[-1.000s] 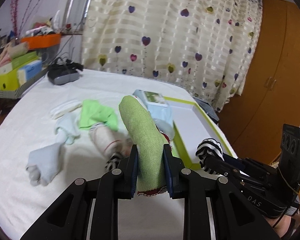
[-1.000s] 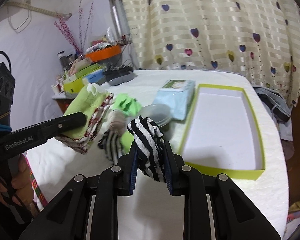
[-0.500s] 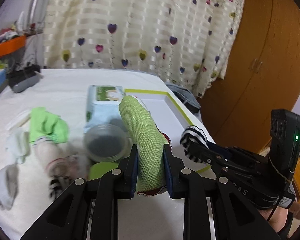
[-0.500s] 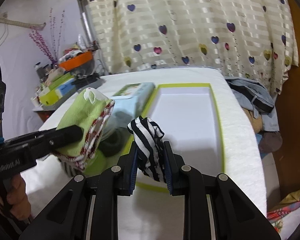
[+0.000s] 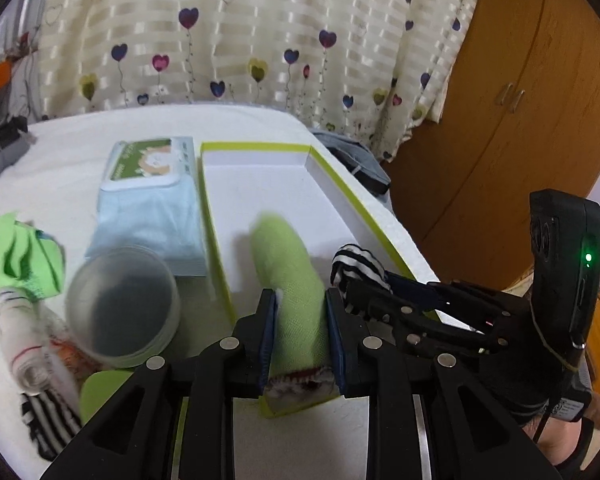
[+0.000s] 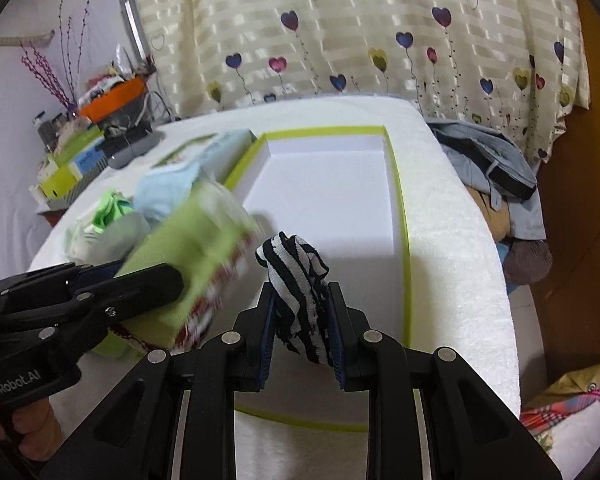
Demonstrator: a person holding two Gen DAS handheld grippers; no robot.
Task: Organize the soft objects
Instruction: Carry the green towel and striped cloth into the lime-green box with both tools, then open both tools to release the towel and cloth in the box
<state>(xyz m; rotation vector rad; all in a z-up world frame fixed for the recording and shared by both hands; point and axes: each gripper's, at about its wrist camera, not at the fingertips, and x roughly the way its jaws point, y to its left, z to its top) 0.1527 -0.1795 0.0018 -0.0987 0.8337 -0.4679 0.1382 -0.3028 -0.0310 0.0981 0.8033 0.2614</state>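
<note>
My left gripper (image 5: pixel 301 312) is shut on a green sock with a red-and-white cuff (image 5: pixel 288 264) and holds it over the near end of the white tray with a lime rim (image 5: pixel 260 184). It also shows in the right wrist view (image 6: pixel 192 256). My right gripper (image 6: pixel 301 312) is shut on a black-and-white striped sock (image 6: pixel 298 276), over the same tray (image 6: pixel 332 184), just right of the green sock. The striped sock also shows in the left wrist view (image 5: pixel 358 264).
Left of the tray lie a tissue pack on a light blue cloth (image 5: pixel 150 200), a round clear lid (image 5: pixel 124 304), a green cloth (image 5: pixel 20 256), rolled socks (image 5: pixel 24 344) and a striped sock (image 5: pixel 48 424). Clothes (image 6: pixel 488 160) hang past the bed's right edge.
Both grippers have moved right, from above the sock pile to over the near end of the tray, each still holding its sock.
</note>
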